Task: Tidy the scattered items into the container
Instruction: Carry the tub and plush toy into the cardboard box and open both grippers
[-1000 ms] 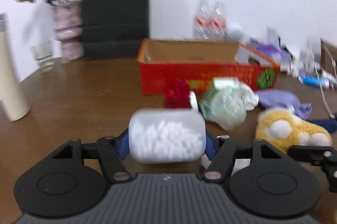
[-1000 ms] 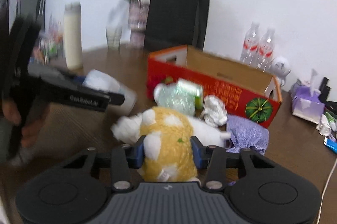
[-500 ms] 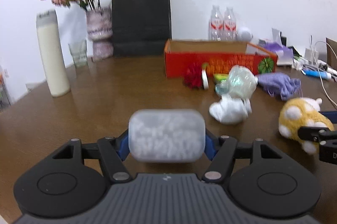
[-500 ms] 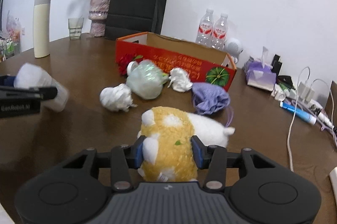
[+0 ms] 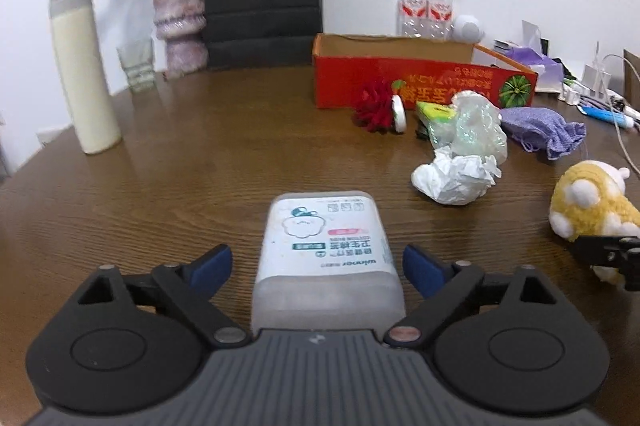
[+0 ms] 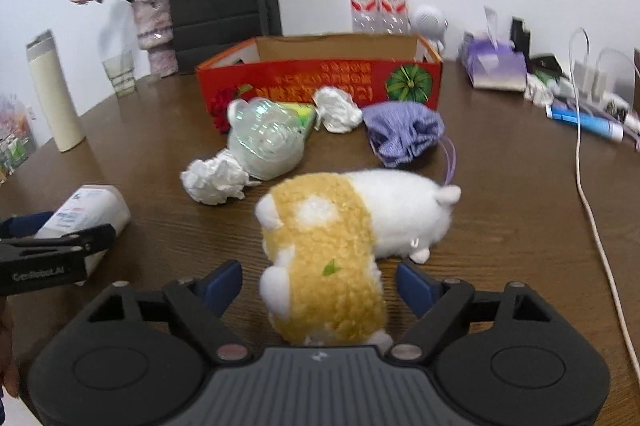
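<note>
Both grippers, left gripper [image 5: 316,262] and right gripper [image 6: 320,282], have just been spread, releasing the translucent cotton-swab box [image 5: 326,258] and yellow-and-white plush toy [image 6: 332,246] onto the bench [image 5: 200,166], outside the red cardboard container [image 5: 420,82].

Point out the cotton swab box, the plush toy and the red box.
cotton swab box [image 5: 326,246], left wrist view, on its label.
plush toy [image 6: 332,246], right wrist view, on its yellow back.
red box [image 6: 320,82], right wrist view, on its front wall.

"winner" upside down on the cotton-swab box [image 5: 326,246] label
</note>
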The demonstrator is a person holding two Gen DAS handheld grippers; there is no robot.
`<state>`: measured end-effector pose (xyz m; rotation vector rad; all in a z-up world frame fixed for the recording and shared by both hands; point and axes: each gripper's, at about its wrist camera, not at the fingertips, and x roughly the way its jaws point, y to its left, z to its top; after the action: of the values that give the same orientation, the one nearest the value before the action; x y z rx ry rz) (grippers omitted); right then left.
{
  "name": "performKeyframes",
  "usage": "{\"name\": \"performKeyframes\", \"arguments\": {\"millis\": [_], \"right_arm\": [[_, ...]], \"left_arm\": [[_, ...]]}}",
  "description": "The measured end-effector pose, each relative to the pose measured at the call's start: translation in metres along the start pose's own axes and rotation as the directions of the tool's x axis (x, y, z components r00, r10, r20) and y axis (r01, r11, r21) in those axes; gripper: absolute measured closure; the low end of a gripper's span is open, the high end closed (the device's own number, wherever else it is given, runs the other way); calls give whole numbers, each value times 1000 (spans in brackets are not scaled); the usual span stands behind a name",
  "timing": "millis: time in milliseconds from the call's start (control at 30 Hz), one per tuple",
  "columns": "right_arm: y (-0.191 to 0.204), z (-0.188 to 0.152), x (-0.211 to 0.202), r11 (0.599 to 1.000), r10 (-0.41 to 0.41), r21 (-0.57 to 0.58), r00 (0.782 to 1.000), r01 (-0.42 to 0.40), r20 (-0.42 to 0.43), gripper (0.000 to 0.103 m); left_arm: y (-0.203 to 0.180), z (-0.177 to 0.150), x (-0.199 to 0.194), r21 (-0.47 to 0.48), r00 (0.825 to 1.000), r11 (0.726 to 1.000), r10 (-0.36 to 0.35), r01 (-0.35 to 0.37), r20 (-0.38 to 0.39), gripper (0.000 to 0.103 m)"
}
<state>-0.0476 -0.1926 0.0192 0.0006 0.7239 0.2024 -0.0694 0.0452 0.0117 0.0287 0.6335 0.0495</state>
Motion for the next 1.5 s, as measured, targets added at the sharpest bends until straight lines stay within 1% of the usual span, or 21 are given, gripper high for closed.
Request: {"name": "performKeyframes", "arguments": {"millis": [67, 100, 133, 167, 433, 500, 567, 667, 767, 833, 900, 967, 1033, 1100, 1133, 1167, 1200, 1267, 1333, 1400, 1500], "right_arm": [[-3, -1, 0, 1000, -5, 16, 1000, 5, 9, 31], [-6, -1, 1, 999, 12, 30, 1000, -12, 5, 36], [-8, -1, 2, 998, 31, 48, 1000, -31, 0, 40], [-10, -1, 3, 997, 41, 65, 999, -40, -2, 42], [-7, 2, 8, 997, 45, 59, 999, -44, -6, 42], [-7, 3, 7, 996, 48, 69, 999, -47, -2, 54], [-10, 3, 3, 995, 41, 89, 999, -42, 14, 56], [-8, 7, -8, 998, -5, 65, 998, 1, 60, 58], [-12, 24, -19, 998, 11, 63, 994, -18, 110, 58], [-18, 47, -26, 997, 38, 58, 987, -48, 157, 58], [-24, 82, -26, 995, 64, 63, 977, -78, 205, 58], [-35, 128, -18, 994, 71, 60, 967, -88, 245, 57], [-49, 183, 4, 990, 90, 83, 962, -114, 256, 57], [-58, 233, 36, 982, 115, 119, 967, -145, 228, 57], [-60, 258, 60, 982, 121, 116, 973, -146, 198, 57], [-62, 277, 82, 983, 110, 125, 979, -132, 170, 57], [-62, 294, 107, 986, 86, 129, 988, -103, 130, 57], [-68, 315, 154, 984, 56, 166, 997, -64, 58, 57], [-66, 324, 195, 982, 45, 183, 999, -42, -9, 57], [-63, 324, 227, 983, 37, 180, 997, -25, -67, 57], [-62, 317, 266, 984, -4, 177, 991, 28, -135, 56]], "left_arm": [[0, 0, 1, 4, 1000, 1000, -3, 3, 5, 12], [1, 1, 1, 0, 1000, 1000, 0, 0, 5, 26], [2, 1, 2, -8, 1000, 1000, 0, 0, -3, 36], [2, 2, 3, -16, 1000, 1000, -8, 7, -15, 36], [1, 4, 11, 4, 998, 1000, -15, 15, -60, 36], [1, 3, 11, -9, 999, 1000, -10, 9, -54, 37], [1, 3, 7, -20, 999, 1000, -10, 10, -36, 37], [-3, 8, -3, -16, 1000, 1000, -9, 9, 18, 37], [-5, 29, -6, -33, 997, 999, -34, 36, 64, 37], [-6, 54, -3, -48, 993, 996, -64, 69, 99, 37], [-3, 93, 4, -88, 985, 991, -92, 106, 145, 37], [-2, 140, 19, -115, 975, 982, -126, 148, 181, 37], [-3, 194, 51, -149, 974, 974, -147, 173, 175, 37], [-7, 242, 95, -192, 975, 959, -191, 210, 112, 37], [-11, 263, 119, -198, 978, 959, -190, 203, 82, 37], [-17, 278, 140, -206, 985, 964, -161, 169, 58, 37], [-27, 293, 164, -171, 991, 976, -133, 135, 25, 37], [-40, 309, 203, -143, 996, 986, -90, 86, -22, 37], [-48, 313, 235, -132, 994, 988, -85, 75, -75, 37], [-55, 313, 262, -120, 990, 991, -80, 65, -119, 37], [-65, 303, 289, -49, 991, 999, -11, 5, -135, 36]]}}
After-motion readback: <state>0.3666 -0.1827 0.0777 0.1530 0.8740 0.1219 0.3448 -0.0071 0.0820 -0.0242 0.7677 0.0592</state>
